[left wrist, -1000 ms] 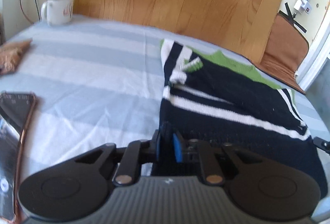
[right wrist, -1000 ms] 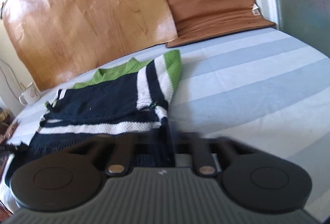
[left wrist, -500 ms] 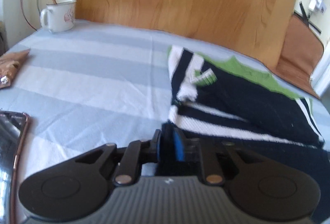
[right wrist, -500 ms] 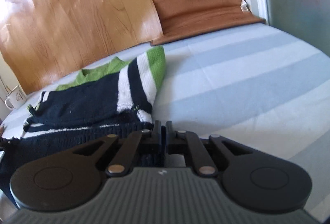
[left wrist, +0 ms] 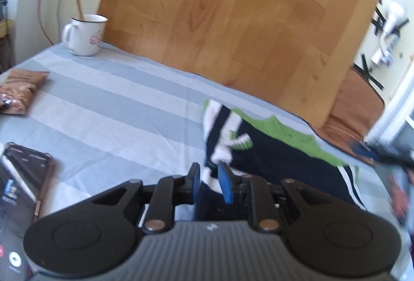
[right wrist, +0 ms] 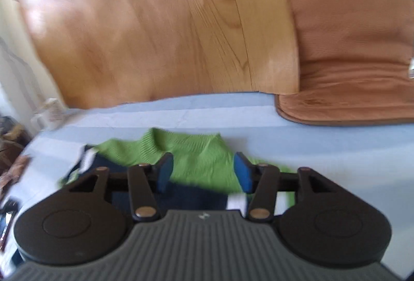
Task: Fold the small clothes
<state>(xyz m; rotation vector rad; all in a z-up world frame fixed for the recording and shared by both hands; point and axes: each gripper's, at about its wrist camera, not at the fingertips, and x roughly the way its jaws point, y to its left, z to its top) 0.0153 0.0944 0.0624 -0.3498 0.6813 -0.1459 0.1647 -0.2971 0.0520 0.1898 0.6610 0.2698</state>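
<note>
Soft knit is bunching between the nearly closed left gripper [left wrist: 209, 178], which is pinching the sweater's [left wrist: 271, 151] navy hem; the right gripper [right wrist: 203, 171], jaws just opening, is hovering over its green collar. Light and floppy, it is lying part-folded on the striped bedsheet [left wrist: 116, 112]; edges and corners likely offer the best hold.

Small knitted sweater [left wrist: 271, 151] on the striped bed

It lay partly folded, navy with white stripes, its green neckline towards the headboard, one edge doubled over.
</note>
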